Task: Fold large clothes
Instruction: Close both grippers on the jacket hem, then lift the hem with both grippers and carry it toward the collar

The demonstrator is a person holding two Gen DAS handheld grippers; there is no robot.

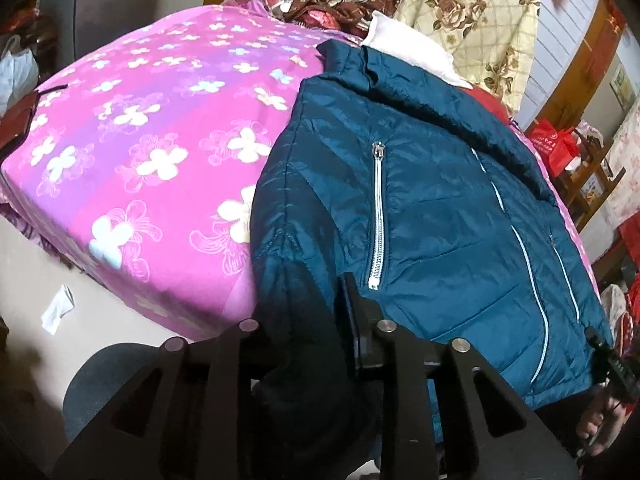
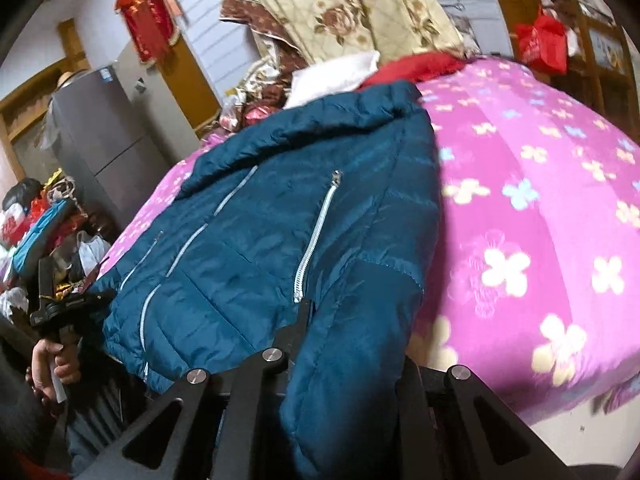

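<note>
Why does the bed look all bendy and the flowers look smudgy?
Both wrist views use fisheye lenses, so the pink flowered bedspread bulges like a dome and the picture corners go black. In the right wrist view the flowers near the bed's edge are smeared by motion blur. The blue jacket shines faintly in both views, while the fabric between each gripper's fingers sits in dark shadow.

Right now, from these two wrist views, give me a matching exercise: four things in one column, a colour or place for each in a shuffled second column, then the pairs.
Things:
1. puffer jacket
2. bedspread
3. quilt
4. gift bag

Descriptions:
A. cream with brown roses, piled at the far end of the bed
B. pink with pale flowers
C. teal with white zips, lying on the bed
D. red, on the wooden rack beside the bed

Pairs: 1-C, 2-B, 3-A, 4-D
</note>
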